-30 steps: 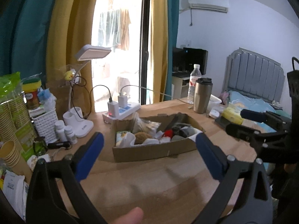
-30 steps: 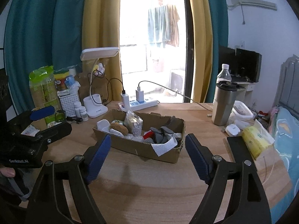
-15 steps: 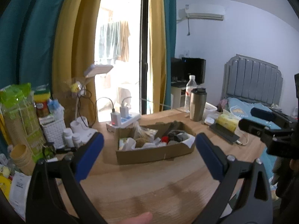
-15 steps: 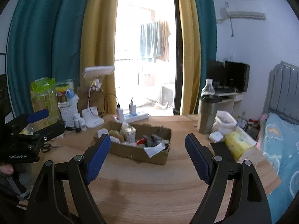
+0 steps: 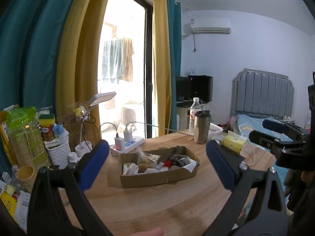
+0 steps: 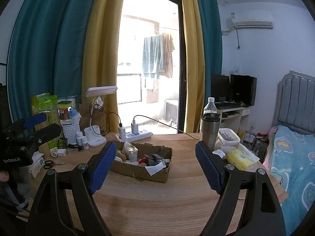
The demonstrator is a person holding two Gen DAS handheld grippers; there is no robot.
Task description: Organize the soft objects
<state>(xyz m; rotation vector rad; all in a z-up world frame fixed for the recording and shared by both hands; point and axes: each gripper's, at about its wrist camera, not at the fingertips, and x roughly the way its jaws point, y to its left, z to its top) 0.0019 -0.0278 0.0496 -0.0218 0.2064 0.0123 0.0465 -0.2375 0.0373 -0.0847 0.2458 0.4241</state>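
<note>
A shallow cardboard box [image 5: 157, 178] [image 6: 137, 170] sits on the wooden table [image 5: 157, 206], filled with soft items: grey socks [image 5: 180, 160] [image 6: 155, 158], a red piece [image 5: 167, 163], a brown sponge [image 5: 142, 166] and white cloths. My left gripper [image 5: 157, 165] is open and empty, held back from the box. My right gripper [image 6: 155, 169] is open and empty, also well short of the box. Each gripper shows at the edge of the other's view.
A steel tumbler [image 6: 209, 135] and water bottle [image 6: 210, 108] stand behind right. Yellow tissue pack [image 6: 240, 158], plastic container [image 6: 228, 136], power strip [image 6: 133, 134], desk lamp [image 6: 101, 91], white basket [image 6: 69, 130], scissors [image 6: 50, 164] and paper cups [image 5: 25, 175] crowd the table's sides. A bed [image 6: 291, 153] stands right.
Both grippers have pulled back and risen from the box, which now looks smaller and farther. Both stay open and empty.
</note>
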